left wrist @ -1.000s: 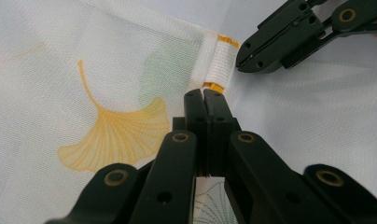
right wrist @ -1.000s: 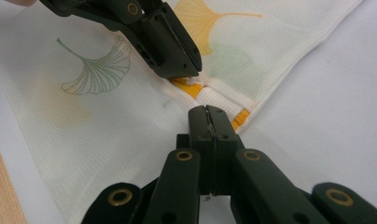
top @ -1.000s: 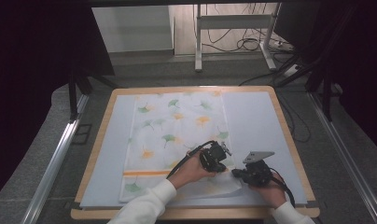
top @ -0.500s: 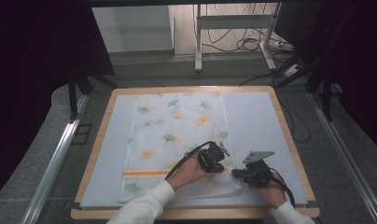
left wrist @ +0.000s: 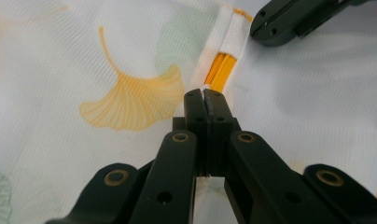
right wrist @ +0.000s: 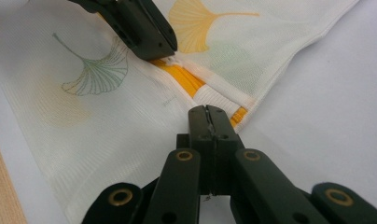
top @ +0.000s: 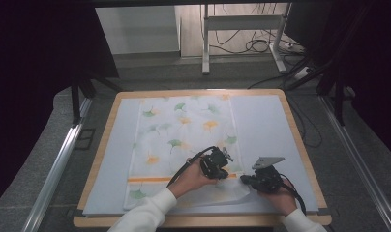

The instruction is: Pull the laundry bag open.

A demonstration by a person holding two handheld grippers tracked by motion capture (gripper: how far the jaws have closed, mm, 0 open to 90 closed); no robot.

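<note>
Here, pinching a fold of ginkgo-print cloth (top: 184,140) near its orange stripe (left wrist: 219,70) with the left gripper (left wrist: 205,95), jaws pressed tight on a thin ridge of fabric. Closing the right gripper (right wrist: 208,112) at the cloth's right edge beside the same stripe, jaws pressed together with a sliver of fabric apparently between them, though hard to confirm. Lying flat on a pale blue mat (top: 261,121) set on a wooden-rimmed table (top: 300,140), with the near right corner already lifted and rumpled. Judging by the paired grips along the stripe, starting a fold or lift of the near end; calling next for both hands raising together and carrying the edge away evenly. Looking thin, white, lightly woven, scattered with green and yellow leaves, likely to drape and slip.
</note>
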